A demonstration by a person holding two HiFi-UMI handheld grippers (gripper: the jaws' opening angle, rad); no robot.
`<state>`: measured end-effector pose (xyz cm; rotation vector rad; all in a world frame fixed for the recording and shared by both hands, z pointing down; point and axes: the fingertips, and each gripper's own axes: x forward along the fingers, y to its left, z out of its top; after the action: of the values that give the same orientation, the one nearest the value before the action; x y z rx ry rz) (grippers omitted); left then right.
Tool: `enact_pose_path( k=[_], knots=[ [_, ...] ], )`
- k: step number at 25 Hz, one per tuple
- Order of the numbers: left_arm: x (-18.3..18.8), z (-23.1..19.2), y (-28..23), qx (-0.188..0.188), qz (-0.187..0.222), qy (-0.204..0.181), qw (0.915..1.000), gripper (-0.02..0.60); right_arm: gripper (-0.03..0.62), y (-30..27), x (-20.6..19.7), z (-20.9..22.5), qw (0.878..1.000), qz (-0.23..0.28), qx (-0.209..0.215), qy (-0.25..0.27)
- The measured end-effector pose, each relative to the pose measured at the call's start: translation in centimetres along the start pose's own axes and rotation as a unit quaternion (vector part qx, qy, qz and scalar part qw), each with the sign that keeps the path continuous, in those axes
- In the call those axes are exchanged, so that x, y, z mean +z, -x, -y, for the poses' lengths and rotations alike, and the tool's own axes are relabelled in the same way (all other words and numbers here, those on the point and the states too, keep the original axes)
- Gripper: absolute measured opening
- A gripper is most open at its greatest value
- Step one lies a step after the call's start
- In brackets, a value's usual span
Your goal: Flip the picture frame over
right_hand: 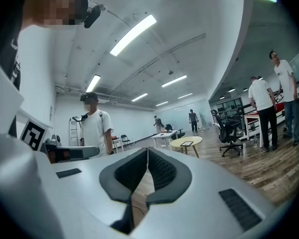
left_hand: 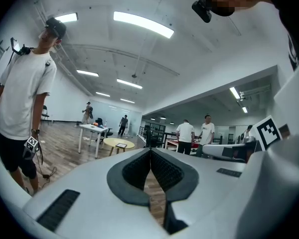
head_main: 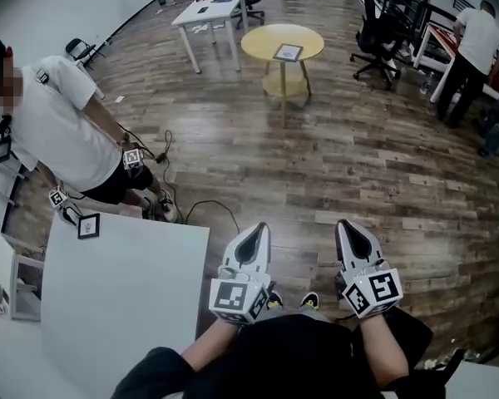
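Both the left tool [head_main: 260, 228] and right tool [head_main: 343, 224] are pressed together, empty, far from the picture frame [head_main: 288, 52] on the yellow bench [head_main: 256, 45]: better approach, then spread them.

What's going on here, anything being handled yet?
Nothing is being handled. The wearer holds the left hand-held gripper and right hand-held gripper level over the wooden plank floor, both with jaws shut and empty. One dark-rimmed picture frame lies on the round yellow table across the room. Another small black frame sits on the white rectangular table at left, beside a person in a white t-shirt. Neither is touched.
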<state>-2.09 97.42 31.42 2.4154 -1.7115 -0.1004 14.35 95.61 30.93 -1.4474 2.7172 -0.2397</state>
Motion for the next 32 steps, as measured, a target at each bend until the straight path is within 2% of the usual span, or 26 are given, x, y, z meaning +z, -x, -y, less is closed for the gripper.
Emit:
enact_pose_path(
  k=[7,12,17,23,27,32],
  knots=[
    [0.0,-2.9,-1.6,0.002,-0.010,0.001,1.0000,0.023,0.018,-2.8,-0.2,0.6,1.000,-0.009,-0.009,0.006],
    [-1.3,-4.7,-6.2,-0.003,-0.018,-0.001,0.9998,0.023,0.018,-6.9,-0.6,3.5,1.000,-0.009,-0.011,0.002],
    [-2.0,-7.2,-14.6,-0.004,-0.024,0.003,0.9997,0.023,0.018,-14.5,-1.1,9.0,0.999,-0.016,-0.009,0.026],
    [0.5,-10.2,-28.0,-0.007,-0.008,-0.009,0.9999,0.023,0.018,-25.7,0.8,18.0,0.999,-0.009,0.002,0.043],
    [2.0,-11.3,-37.2,-0.005,-0.005,-0.014,0.9999,0.023,0.018,-32.2,2.5,24.2,0.999,-0.009,0.020,0.038],
    [3.5,-13.4,-45.6,0.004,-0.005,-0.026,0.9997,0.023,0.018,-39.0,4.2,29.9,1.000,-0.005,0.013,0.017]
  ],
)
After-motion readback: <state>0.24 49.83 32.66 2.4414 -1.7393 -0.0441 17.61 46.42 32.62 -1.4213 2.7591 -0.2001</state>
